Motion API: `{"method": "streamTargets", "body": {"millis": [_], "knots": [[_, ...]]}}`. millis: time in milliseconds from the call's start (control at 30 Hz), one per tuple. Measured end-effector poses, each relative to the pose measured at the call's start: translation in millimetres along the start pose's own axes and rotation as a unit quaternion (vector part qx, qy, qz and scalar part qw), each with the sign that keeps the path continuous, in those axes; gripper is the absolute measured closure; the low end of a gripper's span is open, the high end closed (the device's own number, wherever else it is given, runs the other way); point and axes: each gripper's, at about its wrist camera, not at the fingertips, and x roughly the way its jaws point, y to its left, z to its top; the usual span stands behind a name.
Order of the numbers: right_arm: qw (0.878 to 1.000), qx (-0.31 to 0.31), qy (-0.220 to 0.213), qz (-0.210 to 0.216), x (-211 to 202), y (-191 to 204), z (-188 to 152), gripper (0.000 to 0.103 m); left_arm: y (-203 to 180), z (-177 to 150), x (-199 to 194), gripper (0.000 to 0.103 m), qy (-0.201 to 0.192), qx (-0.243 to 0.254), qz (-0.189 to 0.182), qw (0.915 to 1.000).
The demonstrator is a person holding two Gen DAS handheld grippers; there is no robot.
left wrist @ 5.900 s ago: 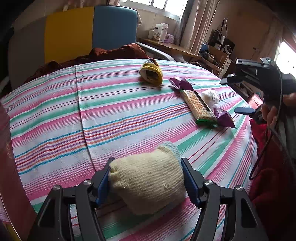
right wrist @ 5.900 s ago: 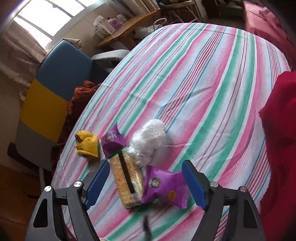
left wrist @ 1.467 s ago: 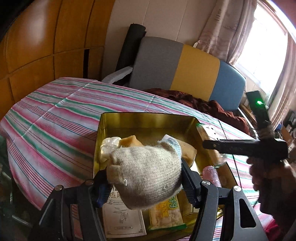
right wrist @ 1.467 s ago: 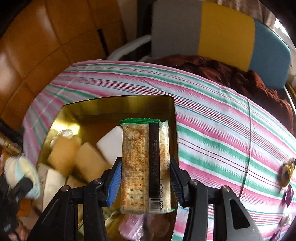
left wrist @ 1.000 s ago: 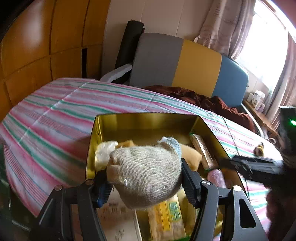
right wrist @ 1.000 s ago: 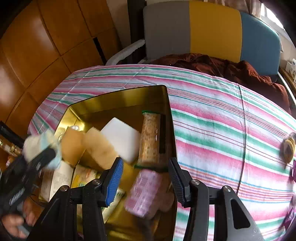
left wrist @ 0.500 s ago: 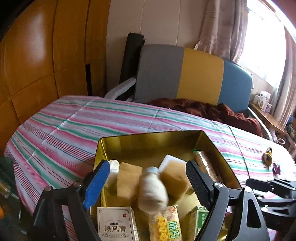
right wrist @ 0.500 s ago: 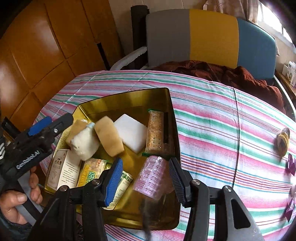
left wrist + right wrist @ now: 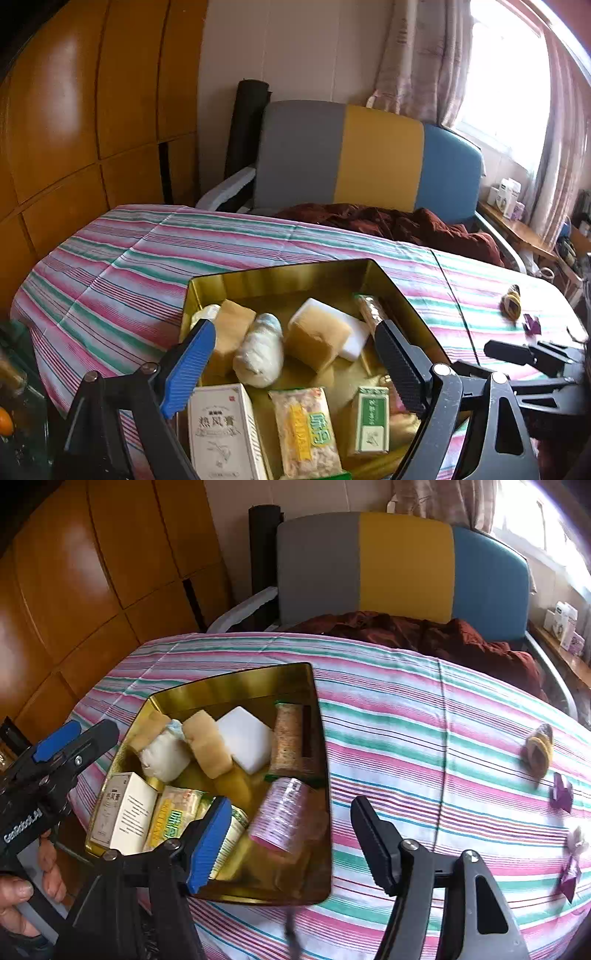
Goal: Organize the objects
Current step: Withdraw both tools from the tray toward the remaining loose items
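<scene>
Both pairs of jaws are opening with nothing between them: the left gripper hangs over the gold tin, the right gripper at its near rim. The white sock roll lies inside among sponges, the cracker pack alongside.

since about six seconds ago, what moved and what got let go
The rolled white glove left the left gripper and now lies in the gold tin. The cracker pack went from the striped cloth into the tin, released by the right gripper. Both grippers' jaws are opening, with nothing between them. The yellow item and purple packets stayed on the cloth.
</scene>
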Motion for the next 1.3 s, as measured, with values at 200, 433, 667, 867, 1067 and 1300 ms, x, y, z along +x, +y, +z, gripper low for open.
{"method": "streamTargets", "body": {"millis": [200, 433, 667, 867, 1067, 1300], "knots": [[1.000, 0.018, -0.004, -0.016, -9.2, -18.6, -7.1, 0.028, -19.0, -4.1, -7.5, 0.014, 0.002, 0.022, -0.020, 0.9996], [0.999, 0.033, -0.005, -0.036, -17.3, -41.2, -11.9, 0.026, -46.3, -10.4, -11.2, 0.014, 0.011, 0.055, -0.045, 0.9974], [0.998, 0.034, 0.003, -0.058, -17.5, -59.7, -16.5, 0.023, -69.8, -16.9, -9.0, 0.014, 0.024, 0.086, -0.062, 0.9940], [0.995, 0.047, 0.011, -0.087, -22.7, -94.1, -18.6, 0.023, -89.7, -22.2, -7.5, 0.014, 0.032, 0.112, -0.077, 0.9902], [0.987, 0.082, 0.004, -0.136, -42.1, -152.8, -16.8, 0.023, -108.3, -26.3, -6.2, 0.014, 0.040, 0.134, -0.099, 0.9852], [0.960, 0.188, -0.036, -0.205, -68.8, -253.5, -38.1, 0.022, -126.5, -36.7, -2.7, 0.014, 0.059, 0.155, -0.119, 0.9790]]}}
